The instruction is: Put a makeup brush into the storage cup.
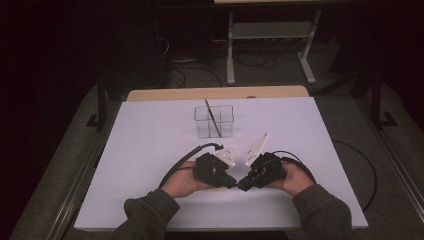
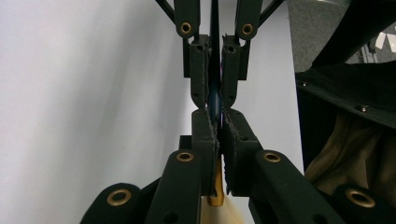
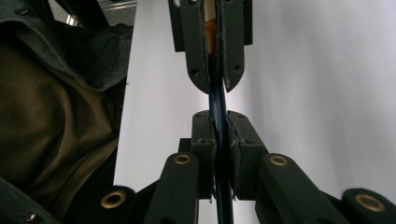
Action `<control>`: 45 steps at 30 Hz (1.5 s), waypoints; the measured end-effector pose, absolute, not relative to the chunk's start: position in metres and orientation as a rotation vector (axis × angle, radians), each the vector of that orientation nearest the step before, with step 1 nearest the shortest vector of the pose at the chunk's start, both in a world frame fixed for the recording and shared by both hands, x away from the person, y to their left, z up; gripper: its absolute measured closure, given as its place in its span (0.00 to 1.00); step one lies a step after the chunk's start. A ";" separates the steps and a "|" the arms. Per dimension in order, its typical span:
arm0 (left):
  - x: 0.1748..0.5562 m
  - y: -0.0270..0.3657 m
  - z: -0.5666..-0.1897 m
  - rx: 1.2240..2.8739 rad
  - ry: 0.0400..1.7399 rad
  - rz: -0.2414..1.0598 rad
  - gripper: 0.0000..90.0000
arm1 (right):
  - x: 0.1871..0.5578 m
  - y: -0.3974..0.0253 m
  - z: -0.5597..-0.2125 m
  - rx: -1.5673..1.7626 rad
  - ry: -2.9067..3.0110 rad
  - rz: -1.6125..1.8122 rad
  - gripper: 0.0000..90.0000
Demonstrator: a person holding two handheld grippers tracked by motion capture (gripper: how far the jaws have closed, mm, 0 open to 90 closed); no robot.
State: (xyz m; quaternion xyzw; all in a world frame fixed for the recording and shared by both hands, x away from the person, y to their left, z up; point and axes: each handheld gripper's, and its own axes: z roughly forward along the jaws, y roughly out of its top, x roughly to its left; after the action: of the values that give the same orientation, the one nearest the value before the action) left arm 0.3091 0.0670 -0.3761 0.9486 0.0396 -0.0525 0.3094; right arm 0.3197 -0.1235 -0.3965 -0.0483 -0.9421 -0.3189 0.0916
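Observation:
Near the table's front edge my two grippers point at each other, tip to tip. Between them runs a thin brush with a dark blue handle (image 3: 218, 100) and an orange collar (image 2: 215, 195). My left gripper (image 1: 229, 182) (image 2: 215, 116) is shut on the collar end. My right gripper (image 1: 245, 183) (image 3: 219, 116) is shut on the blue handle, which passes back through its jaws. The blue handle (image 2: 215, 99) bridges the small gap between the two pairs of jaws. A clear divided holder (image 1: 225, 116) stands mid-table with another thin brush (image 1: 212, 116) leaning in it.
A white sheet (image 1: 150, 145) covers the table, with a wooden strip (image 1: 215, 93) along the far edge. Black cables (image 1: 182, 159) trail from both grippers. White table legs (image 1: 230, 50) and dark floor lie beyond. My olive sleeves (image 1: 150, 215) enter at the bottom.

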 end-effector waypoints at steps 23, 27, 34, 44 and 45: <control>0.316 0.089 -0.378 2.489 0.169 -0.194 0.84 | 0.318 -0.129 -0.392 -0.148 -2.811 -0.988 0.92; 0.315 0.089 -0.378 2.500 0.149 -0.194 0.89 | 0.318 -0.129 -0.391 -0.141 -2.818 -0.990 0.92; 0.313 0.089 -0.376 2.502 0.114 -0.187 0.92 | 0.317 -0.127 -0.393 -0.114 -2.830 -0.982 0.90; 0.312 0.088 -0.372 2.506 0.102 -0.182 0.94 | 0.319 -0.122 -0.390 -0.143 -2.818 -0.974 0.81; 0.312 0.088 -0.371 2.508 0.096 -0.180 0.94 | 0.319 -0.121 -0.389 -0.135 -2.827 -0.973 0.80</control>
State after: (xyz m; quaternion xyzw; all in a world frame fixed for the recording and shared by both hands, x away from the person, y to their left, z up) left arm 0.3122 0.0878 -0.3713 0.9484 0.0364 -0.0681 0.3076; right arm 0.3192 -0.1205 -0.3889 -0.0450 -0.9420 -0.3243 0.0742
